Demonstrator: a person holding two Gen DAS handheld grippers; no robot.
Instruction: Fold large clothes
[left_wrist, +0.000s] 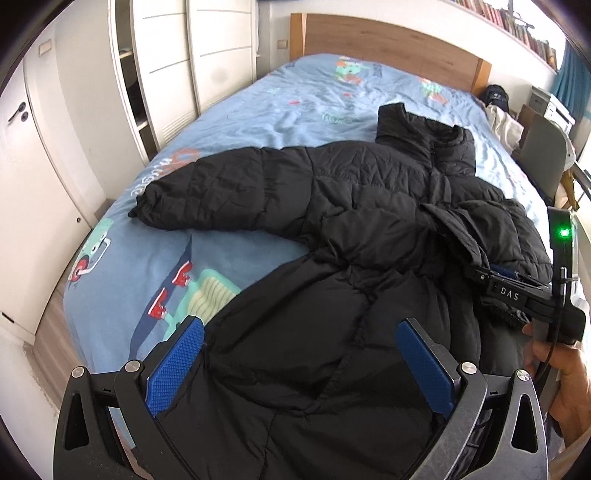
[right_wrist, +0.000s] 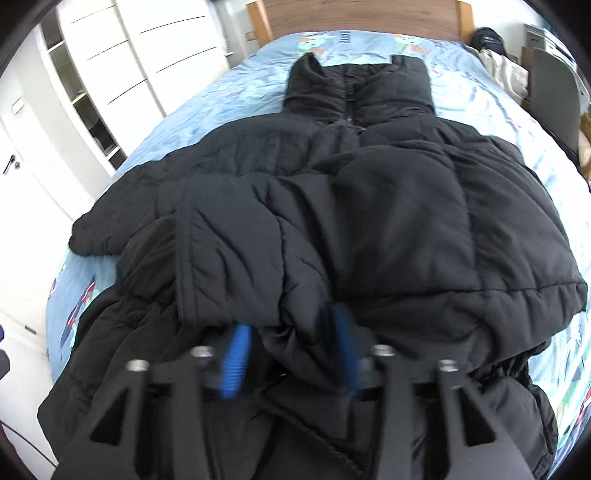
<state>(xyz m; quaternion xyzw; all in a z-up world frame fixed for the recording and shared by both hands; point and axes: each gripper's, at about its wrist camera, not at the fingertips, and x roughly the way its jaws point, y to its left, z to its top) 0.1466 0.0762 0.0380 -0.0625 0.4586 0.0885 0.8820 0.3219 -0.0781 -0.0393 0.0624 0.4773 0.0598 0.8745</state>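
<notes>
A black puffer jacket (left_wrist: 369, 206) lies spread on the bed (left_wrist: 258, 110), collar toward the headboard at 12 o'clock, one sleeve (left_wrist: 207, 192) stretched toward 9 o'clock. The left hand-held gripper (left_wrist: 299, 365) hovers over the hem, fingers wide apart. The right hand-held gripper (right_wrist: 291, 350) pinches a jacket fold.
</notes>
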